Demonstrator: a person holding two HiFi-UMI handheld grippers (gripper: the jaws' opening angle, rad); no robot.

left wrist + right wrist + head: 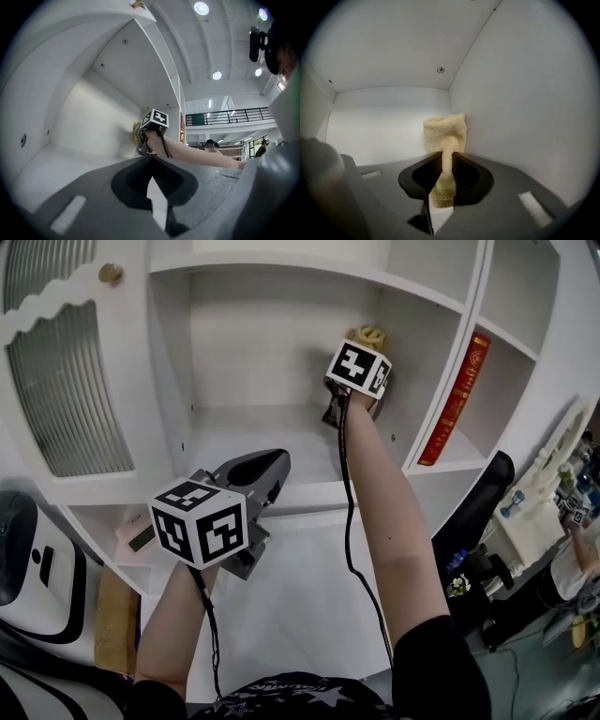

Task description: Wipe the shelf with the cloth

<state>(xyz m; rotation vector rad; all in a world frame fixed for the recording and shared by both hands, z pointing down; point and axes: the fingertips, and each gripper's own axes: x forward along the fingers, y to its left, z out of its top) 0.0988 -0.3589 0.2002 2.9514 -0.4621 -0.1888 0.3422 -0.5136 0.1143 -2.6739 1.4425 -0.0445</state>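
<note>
At the back right corner of the shelf (246,432), our right gripper (446,161) pinches the cloth (444,133) — mid-wipe, we judge. Next we must sweep it toward the left edge; our left gripper (152,176) is clenched on nothing.

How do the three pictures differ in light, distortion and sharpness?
Head view: even, soft light, with the shelf edges bent a little. Left gripper view: strong fisheye, black corners, ceiling lamps glaring. Right gripper view: dimmer and grey, the cloth sharp, the near left edge blurred.
</note>
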